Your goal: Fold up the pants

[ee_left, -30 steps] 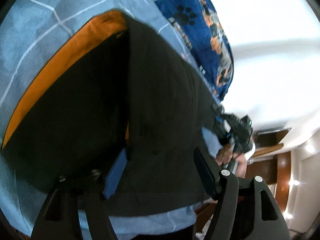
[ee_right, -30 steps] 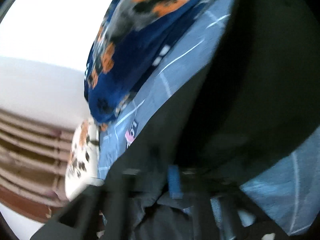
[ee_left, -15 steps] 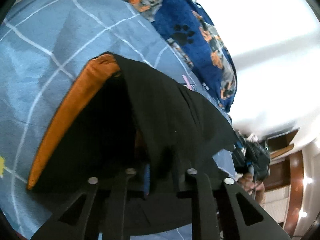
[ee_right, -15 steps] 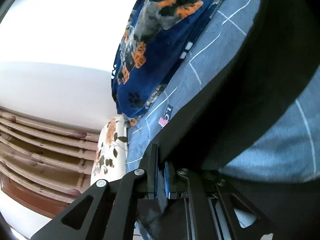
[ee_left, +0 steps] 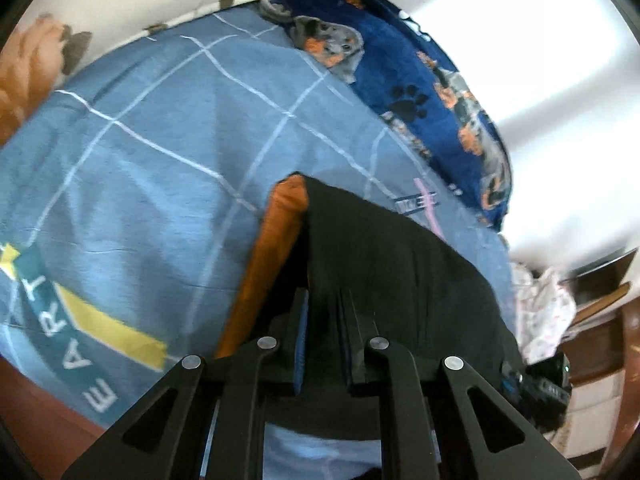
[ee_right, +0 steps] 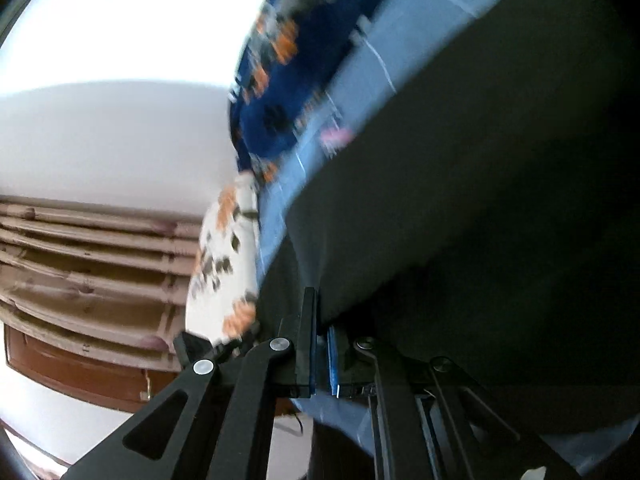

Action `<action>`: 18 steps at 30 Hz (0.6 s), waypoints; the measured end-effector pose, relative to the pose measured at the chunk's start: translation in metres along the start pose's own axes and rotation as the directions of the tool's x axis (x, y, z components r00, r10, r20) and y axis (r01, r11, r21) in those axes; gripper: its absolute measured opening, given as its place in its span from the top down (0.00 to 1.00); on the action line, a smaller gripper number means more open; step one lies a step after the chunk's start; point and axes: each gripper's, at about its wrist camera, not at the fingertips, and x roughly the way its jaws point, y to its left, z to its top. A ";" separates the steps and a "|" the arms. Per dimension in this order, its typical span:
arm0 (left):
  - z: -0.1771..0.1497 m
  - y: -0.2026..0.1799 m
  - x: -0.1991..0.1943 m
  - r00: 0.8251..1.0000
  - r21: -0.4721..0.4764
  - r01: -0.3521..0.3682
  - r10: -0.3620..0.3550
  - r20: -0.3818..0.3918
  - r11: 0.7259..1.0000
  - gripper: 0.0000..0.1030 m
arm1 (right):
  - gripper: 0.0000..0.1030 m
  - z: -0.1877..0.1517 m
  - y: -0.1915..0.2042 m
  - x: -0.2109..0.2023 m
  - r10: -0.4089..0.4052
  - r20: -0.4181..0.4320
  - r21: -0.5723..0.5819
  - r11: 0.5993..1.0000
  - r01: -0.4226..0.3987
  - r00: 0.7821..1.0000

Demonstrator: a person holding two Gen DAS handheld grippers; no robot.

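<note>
Black pants (ee_left: 384, 264) with an orange lining band (ee_left: 276, 256) lie on a blue checked bed sheet (ee_left: 160, 160). My left gripper (ee_left: 322, 320) is shut on a raised fold of the black cloth, which drapes up between its blue pads. In the right wrist view the same pants (ee_right: 480, 200) fill the right half, stretched taut. My right gripper (ee_right: 322, 344) is shut on their edge, the cloth pinched between its fingers. The other gripper's body (ee_left: 536, 380) shows at the lower right of the left wrist view.
A dark blue paw-print blanket (ee_left: 420, 80) lies bunched along the far side of the bed. A floral pillow (ee_left: 100, 4) sits at the head, also the floral pillow (ee_right: 224, 264). A slatted wooden headboard (ee_right: 80, 264) and white wall stand beyond. Crumpled pale cloth (ee_left: 540, 312) lies off the bed's edge.
My left gripper closed on the black cloth and lifted it back, uncovering more sheet. My right gripper, shut throughout, swept sideways pulling the pants taut.
</note>
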 end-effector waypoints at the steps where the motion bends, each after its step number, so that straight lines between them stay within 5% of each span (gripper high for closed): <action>1: -0.001 0.004 0.003 1.000 0.003 -0.010 0.010 -0.003 1.000 0.86 | 0.94 -0.008 -0.006 0.004 -0.009 -0.023 0.013 1.000 0.009 1.000; 6: -0.009 0.006 0.008 0.998 0.055 -0.070 0.069 0.014 0.996 0.86 | 0.94 -0.035 -0.050 0.033 -0.050 -0.114 0.117 0.991 0.063 0.992; 10: -0.010 -0.005 -0.011 0.993 0.082 -0.085 0.077 0.092 0.993 0.86 | 0.94 -0.035 -0.045 0.033 -0.062 -0.113 0.095 0.993 0.073 0.992; 15: -0.008 -0.030 -0.048 0.957 0.131 -0.176 0.138 0.257 0.976 0.86 | 0.93 -0.037 -0.039 0.034 -0.058 -0.119 0.089 0.994 0.069 0.991; 18: -0.014 -0.060 -0.043 0.966 0.231 -0.162 0.107 0.236 0.959 0.86 | 0.94 -0.040 -0.053 0.036 -0.062 -0.129 0.117 0.990 0.077 0.990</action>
